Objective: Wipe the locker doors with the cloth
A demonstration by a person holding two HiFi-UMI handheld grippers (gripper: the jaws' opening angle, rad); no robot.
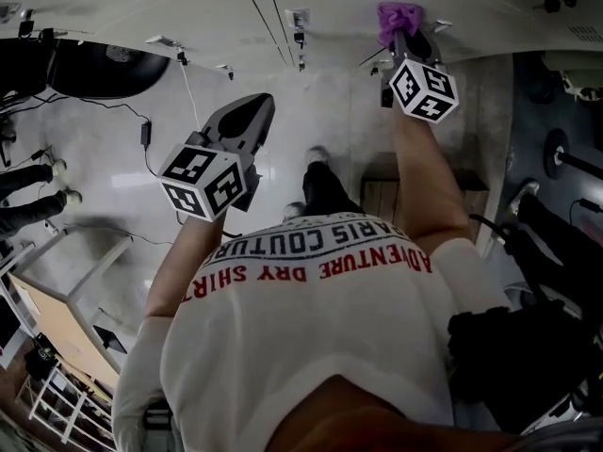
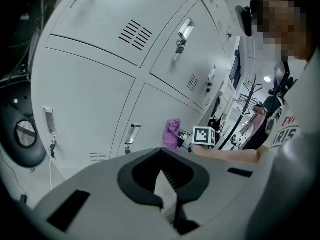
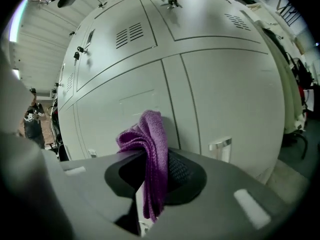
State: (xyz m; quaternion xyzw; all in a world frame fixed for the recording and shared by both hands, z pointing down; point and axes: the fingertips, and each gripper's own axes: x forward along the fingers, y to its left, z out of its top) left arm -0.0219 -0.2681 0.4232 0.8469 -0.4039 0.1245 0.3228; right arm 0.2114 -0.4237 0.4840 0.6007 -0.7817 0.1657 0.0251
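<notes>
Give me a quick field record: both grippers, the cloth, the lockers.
left gripper: shut, empty, held clear of the doors
right gripper: shut on purple cloth, raised toward the lockers
purple cloth: bunched, sticking out past the jaws, at or near a door; contact unclear
locker doors: pale, closed, with vents and handles

Floor (image 1: 104,172): pale, glossy, catching bright reflections.
Cable (image 1: 127,111): black, trailing over the floor.
Wooden box (image 1: 377,196): standing on the floor.
Coat stand (image 2: 248,91): dark, far off.
</notes>
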